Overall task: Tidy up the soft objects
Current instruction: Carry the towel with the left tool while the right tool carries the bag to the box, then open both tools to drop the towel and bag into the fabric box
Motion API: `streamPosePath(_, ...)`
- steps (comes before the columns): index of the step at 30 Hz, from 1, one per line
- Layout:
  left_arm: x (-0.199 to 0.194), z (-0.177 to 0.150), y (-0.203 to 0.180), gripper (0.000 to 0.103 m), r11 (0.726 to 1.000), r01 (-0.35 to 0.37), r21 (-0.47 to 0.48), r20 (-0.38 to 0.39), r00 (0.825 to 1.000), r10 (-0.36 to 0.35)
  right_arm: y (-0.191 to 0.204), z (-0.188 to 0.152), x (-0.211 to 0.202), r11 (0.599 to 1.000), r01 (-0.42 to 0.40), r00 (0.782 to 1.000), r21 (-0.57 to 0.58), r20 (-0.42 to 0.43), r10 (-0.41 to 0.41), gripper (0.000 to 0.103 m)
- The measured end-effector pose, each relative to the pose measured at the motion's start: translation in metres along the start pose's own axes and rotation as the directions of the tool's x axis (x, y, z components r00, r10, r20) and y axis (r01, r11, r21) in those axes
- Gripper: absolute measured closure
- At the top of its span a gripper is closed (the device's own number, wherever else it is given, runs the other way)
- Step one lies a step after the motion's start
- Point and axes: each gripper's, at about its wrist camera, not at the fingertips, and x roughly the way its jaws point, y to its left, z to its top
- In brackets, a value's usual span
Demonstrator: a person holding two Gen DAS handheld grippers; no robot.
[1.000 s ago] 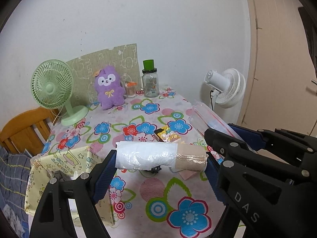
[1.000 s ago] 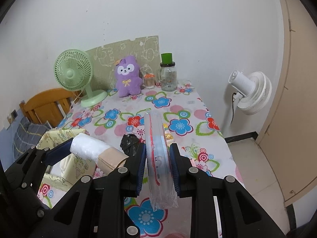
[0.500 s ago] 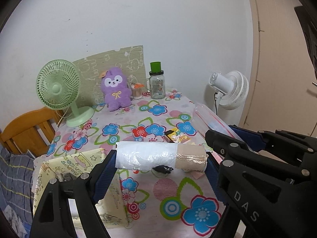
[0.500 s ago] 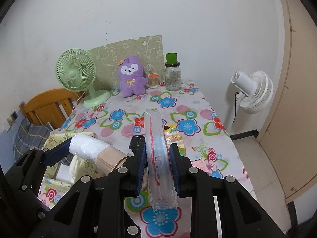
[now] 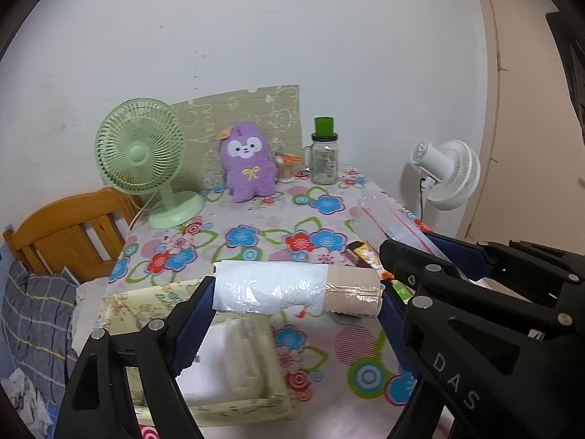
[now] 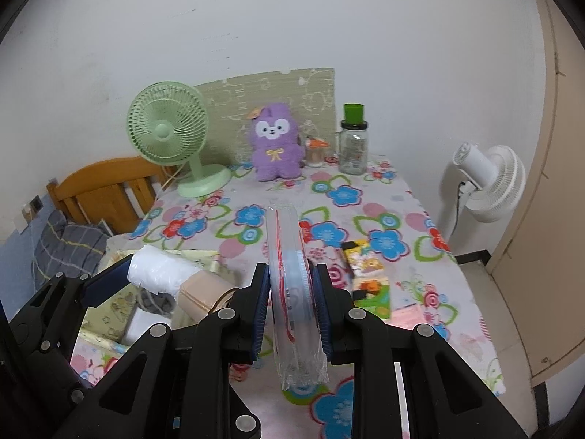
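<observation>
Left gripper (image 5: 296, 294) pinching the wrapped roll (image 5: 296, 289) end to end, probably light and squashy; right gripper (image 6: 290, 301) clamps the limp, slippery zip bag (image 6: 292, 285) mid-length.

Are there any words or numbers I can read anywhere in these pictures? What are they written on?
"DAS": in pale letters on the black body of the right gripper, seen in the left wrist view.
The jar with the green lid has a printed label, too small to read.
The snack packets on the flowered tablecloth carry print, too blurred to read.
The clear zip bag shows markings, unreadable.
Nothing else bears text.
</observation>
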Motion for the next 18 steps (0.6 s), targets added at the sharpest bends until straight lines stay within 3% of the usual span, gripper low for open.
streamPosePath(18, 0.007, -0.018, 0.081, 0.015, 0.993, -0.092, -0.07, -0.048, 0.995, 0.089, 0.081, 0.003, 0.035, 0.993, -0.092, 0.995, -0.078, -0.049, 0.088, 0.076)
